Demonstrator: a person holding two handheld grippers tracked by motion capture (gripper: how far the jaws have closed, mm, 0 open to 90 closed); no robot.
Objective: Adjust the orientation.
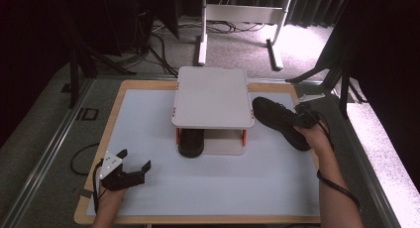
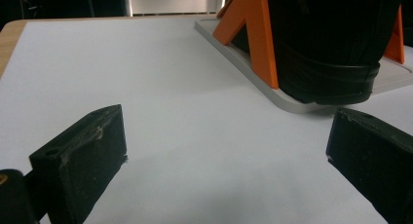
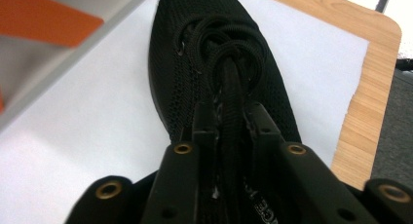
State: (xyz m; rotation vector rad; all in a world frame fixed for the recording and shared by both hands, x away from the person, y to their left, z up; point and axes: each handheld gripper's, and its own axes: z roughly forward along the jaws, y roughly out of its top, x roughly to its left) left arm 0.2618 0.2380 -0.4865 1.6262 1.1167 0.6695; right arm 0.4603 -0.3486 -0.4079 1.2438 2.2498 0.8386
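Observation:
On the white mat at the right, beside the rack, a black mesh shoe (image 1: pixel 275 118) lies with its toe toward the far side. My right gripper (image 1: pixel 303 120) is over its heel end. In the right gripper view the jaws (image 3: pixel 233 117) are shut on the tongue and laces of the shoe (image 3: pixel 195 63). A second black shoe (image 1: pixel 190 141) sits on the lower shelf of the grey rack (image 1: pixel 212 96) with orange legs, its heel (image 2: pixel 331 48) facing my left gripper. My left gripper (image 1: pixel 133 164) rests near the mat's front left, open (image 2: pixel 226 136) and holding nothing.
The wooden table edge (image 1: pixel 114 109) frames the white mat (image 1: pixel 213 183). Beyond the table stand a white desk frame (image 1: pixel 237 20), dark stand legs at both sides and cables on the floor. The rack's base plate (image 2: pixel 253 70) lies ahead of the left gripper.

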